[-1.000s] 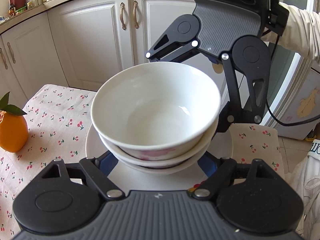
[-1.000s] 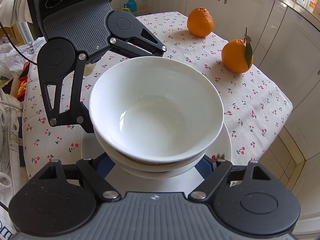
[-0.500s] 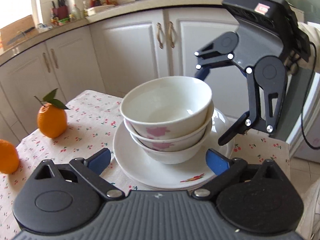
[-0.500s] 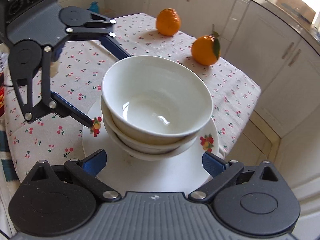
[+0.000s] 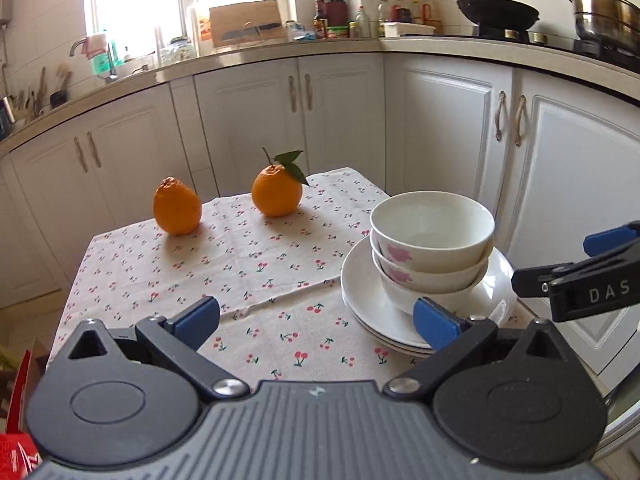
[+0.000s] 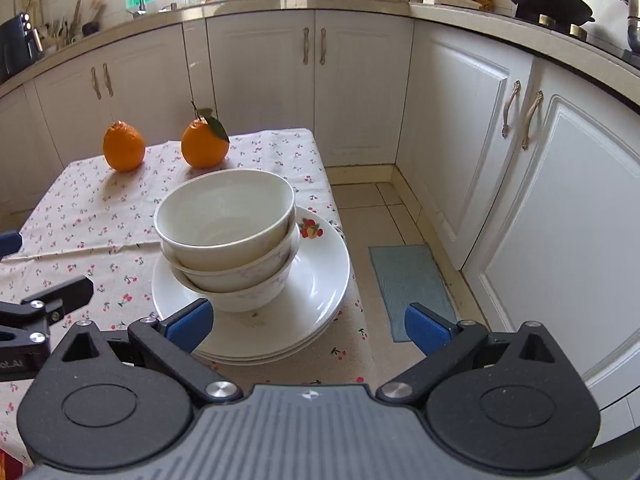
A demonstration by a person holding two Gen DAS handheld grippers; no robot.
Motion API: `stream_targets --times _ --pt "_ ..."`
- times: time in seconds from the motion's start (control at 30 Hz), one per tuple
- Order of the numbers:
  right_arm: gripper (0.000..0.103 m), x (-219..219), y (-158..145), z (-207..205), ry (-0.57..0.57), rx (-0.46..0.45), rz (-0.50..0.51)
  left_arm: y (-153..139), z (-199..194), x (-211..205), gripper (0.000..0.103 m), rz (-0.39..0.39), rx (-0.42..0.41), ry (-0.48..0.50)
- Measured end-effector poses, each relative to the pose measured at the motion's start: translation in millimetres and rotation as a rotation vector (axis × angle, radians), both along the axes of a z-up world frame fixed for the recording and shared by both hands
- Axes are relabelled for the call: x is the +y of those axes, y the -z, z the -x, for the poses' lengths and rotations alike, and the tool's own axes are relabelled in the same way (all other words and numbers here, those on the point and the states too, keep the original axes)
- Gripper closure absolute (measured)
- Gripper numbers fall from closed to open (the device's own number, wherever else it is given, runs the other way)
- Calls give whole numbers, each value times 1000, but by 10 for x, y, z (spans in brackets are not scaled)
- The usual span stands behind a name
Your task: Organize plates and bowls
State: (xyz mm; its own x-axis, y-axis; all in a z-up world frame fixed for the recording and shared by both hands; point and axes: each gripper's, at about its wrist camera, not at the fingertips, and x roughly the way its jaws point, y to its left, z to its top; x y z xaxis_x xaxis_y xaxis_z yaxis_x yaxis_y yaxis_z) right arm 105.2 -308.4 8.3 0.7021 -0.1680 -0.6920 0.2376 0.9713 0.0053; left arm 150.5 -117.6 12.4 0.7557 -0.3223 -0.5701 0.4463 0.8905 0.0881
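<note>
Three white bowls (image 5: 432, 240) sit nested on a stack of white plates (image 5: 364, 304) near the right edge of the cherry-print table. The stack also shows in the right wrist view, with the bowls (image 6: 226, 232) on the plates (image 6: 320, 280). My left gripper (image 5: 316, 316) is open and empty, pulled back from the stack, which lies to its right. My right gripper (image 6: 308, 322) is open and empty, with the stack ahead and to its left. The right gripper's finger (image 5: 576, 280) shows at the right edge of the left wrist view.
Two oranges (image 5: 276, 192) (image 5: 176, 206) sit at the far side of the tablecloth (image 5: 248, 272). White kitchen cabinets (image 6: 360, 80) surround the table. A blue floor mat (image 6: 408, 284) lies on the tiles to the right of the table.
Both grippers have drawn back and away from the bowl stack, which they flanked closely before. The bowls and plates stay on the table.
</note>
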Motion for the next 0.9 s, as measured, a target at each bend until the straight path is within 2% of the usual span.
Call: stream_targets --times 0.1,0.33,0.9 --pt "0 144 -82 62 -4 -27 34 -53 83 87 0 35 21 -32" --pt "0 350 -196 171 -24 -63 86 -130 186 210 1 61 13 -91" --pt "0 434 -250 201 -27 -87 100 -127 210 241 1 54 14 -123"
